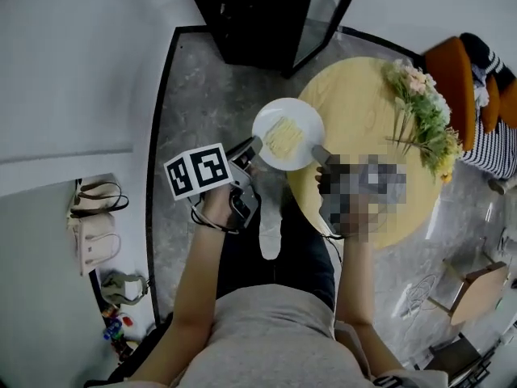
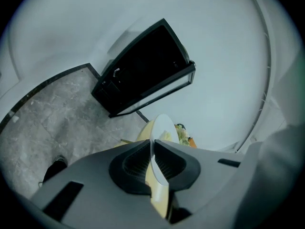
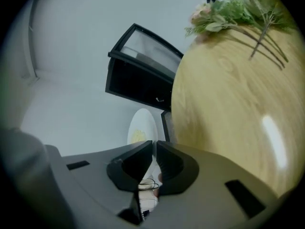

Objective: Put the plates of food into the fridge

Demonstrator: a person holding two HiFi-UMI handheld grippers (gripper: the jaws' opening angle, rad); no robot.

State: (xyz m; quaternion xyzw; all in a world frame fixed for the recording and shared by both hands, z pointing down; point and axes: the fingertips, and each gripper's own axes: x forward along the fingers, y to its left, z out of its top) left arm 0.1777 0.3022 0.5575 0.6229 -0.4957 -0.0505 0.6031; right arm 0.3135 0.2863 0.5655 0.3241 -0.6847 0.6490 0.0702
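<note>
A white plate (image 1: 287,132) with pale yellow food is held in the air between the round wooden table (image 1: 367,111) and the black fridge (image 1: 258,14), whose glass door stands open. My left gripper (image 1: 252,148) is shut on the plate's left rim, and my right gripper (image 1: 320,153) is shut on its right rim. In the left gripper view the plate (image 2: 162,128) runs edge-on through the left gripper (image 2: 153,163), with the fridge (image 2: 143,70) beyond. In the right gripper view the plate (image 3: 142,128) passes into the right gripper (image 3: 155,161), beside the table (image 3: 228,104) and below the fridge (image 3: 138,75).
A spray of flowers (image 1: 424,115) lies on the table's far right side. An orange chair (image 1: 452,71) and someone in striped clothing (image 1: 489,148) are at the right. Shoes (image 1: 93,233) sit by the left wall. Grey stone floor (image 1: 194,95) leads to the fridge.
</note>
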